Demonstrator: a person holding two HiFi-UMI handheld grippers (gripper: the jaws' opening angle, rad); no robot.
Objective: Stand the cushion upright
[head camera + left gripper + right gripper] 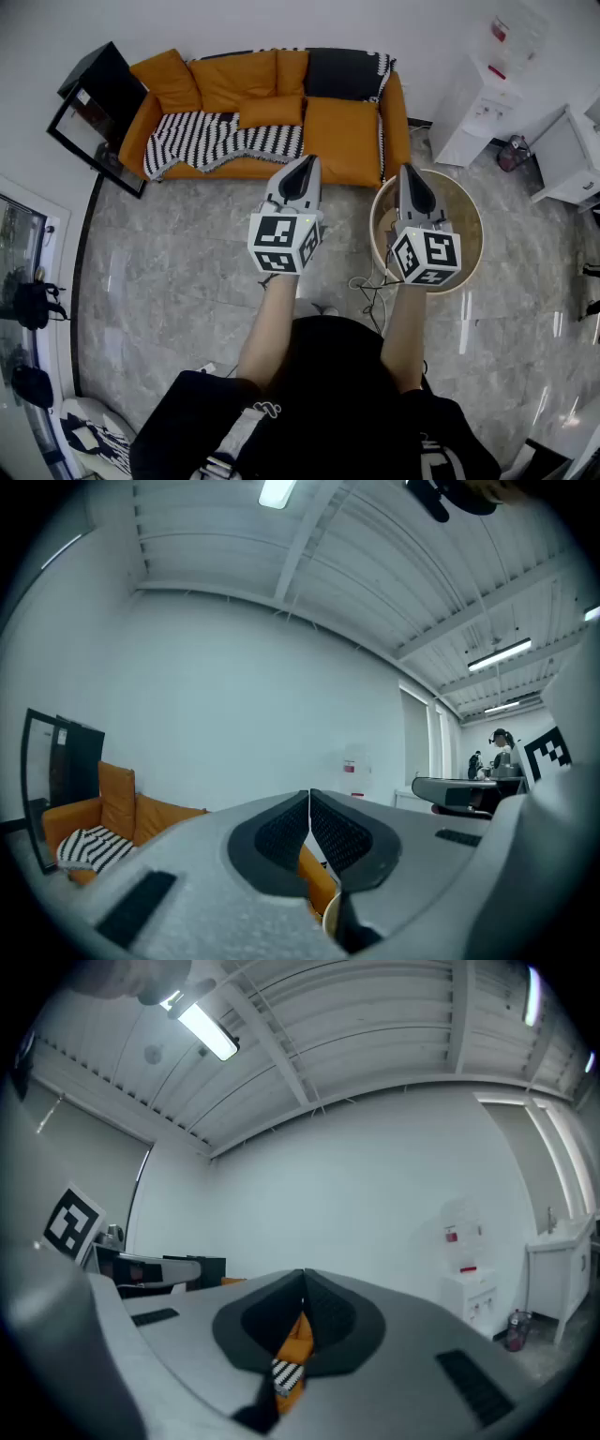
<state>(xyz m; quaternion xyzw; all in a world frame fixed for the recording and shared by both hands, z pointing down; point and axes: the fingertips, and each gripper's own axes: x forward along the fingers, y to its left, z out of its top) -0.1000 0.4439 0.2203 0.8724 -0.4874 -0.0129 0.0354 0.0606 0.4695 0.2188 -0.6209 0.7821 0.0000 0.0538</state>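
Two hand-held grippers are stretched forward side by side, both held level. The bare forearms reach out from a black shirt, almost parallel, and the wrists are straight.

The left gripper (305,163) has its jaws pressed together along one thin line, and nothing is between them. The right gripper (413,172) is also clenched and empty. In the right gripper view, only a far piece of orange and striped fabric shows through the small gap under its pads.

Seen from the head view, the left gripper is over the grey floor (169,272), and its tip points at the front edge of the orange sofa (342,141). The right gripper is over a round wooden basket (468,204) that stands on the floor just beside the sofa.

The cushion (270,111) is small and orange. It lies flat on the sofa seat, partly on the striped blanket (202,136), at the foot of the upright back cushions. It is well apart from both grippers, and neither of them touches it.
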